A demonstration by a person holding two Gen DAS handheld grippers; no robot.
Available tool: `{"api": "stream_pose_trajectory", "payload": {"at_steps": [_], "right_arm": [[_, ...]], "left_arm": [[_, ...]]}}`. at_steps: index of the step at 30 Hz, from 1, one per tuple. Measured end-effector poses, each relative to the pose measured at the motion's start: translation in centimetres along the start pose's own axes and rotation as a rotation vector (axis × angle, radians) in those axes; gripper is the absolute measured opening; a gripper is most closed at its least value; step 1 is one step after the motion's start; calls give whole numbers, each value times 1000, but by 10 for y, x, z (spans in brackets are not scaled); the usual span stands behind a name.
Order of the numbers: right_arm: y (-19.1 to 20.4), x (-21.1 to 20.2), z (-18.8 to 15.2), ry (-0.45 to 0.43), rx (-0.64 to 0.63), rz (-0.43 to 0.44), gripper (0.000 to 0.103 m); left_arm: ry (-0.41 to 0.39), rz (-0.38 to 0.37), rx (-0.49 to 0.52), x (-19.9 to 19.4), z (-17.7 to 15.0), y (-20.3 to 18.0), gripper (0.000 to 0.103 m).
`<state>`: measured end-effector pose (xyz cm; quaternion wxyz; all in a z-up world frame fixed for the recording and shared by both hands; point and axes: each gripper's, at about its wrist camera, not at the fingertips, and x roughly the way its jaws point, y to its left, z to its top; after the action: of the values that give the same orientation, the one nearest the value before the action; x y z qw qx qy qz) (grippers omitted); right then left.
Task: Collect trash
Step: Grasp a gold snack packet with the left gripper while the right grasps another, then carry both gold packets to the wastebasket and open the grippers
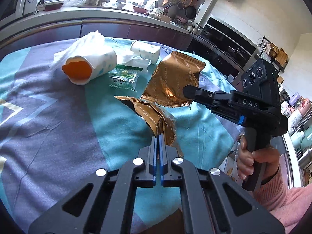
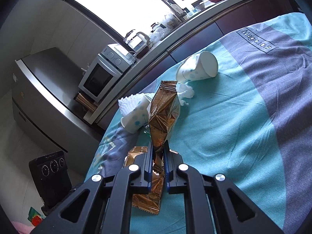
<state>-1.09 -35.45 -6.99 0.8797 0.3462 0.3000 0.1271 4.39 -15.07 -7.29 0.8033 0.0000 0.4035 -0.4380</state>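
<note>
Two gold wrappers, one clamped in each hand-held gripper (left (image 1: pixel 158 136), right (image 2: pixel 158 148)), are best lifted clear before paper cups (image 1: pixel 91 66) are gathered.

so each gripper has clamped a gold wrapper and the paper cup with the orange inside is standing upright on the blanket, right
Not quite. The paper cup with the orange inside is lying on its side on the blanket, not upright; the left wrist view shows its mouth facing sideways. The rest holds: the left gripper is clamped on one gold wrapper and the right gripper on another gold wrapper.
</note>
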Motion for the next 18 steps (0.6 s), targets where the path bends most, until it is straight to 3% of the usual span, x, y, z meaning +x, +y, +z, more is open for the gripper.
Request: {"api": "stream_pose_trajectory", "payload": {"at_steps": [8, 18], "right_arm": [[41, 10, 0, 15, -79, 89, 9], [106, 53, -3, 109, -206, 217, 9]], "left_arm": [[-65, 58, 24, -55, -16, 14, 3], [-176, 190, -76, -139, -43, 66, 3]]}}
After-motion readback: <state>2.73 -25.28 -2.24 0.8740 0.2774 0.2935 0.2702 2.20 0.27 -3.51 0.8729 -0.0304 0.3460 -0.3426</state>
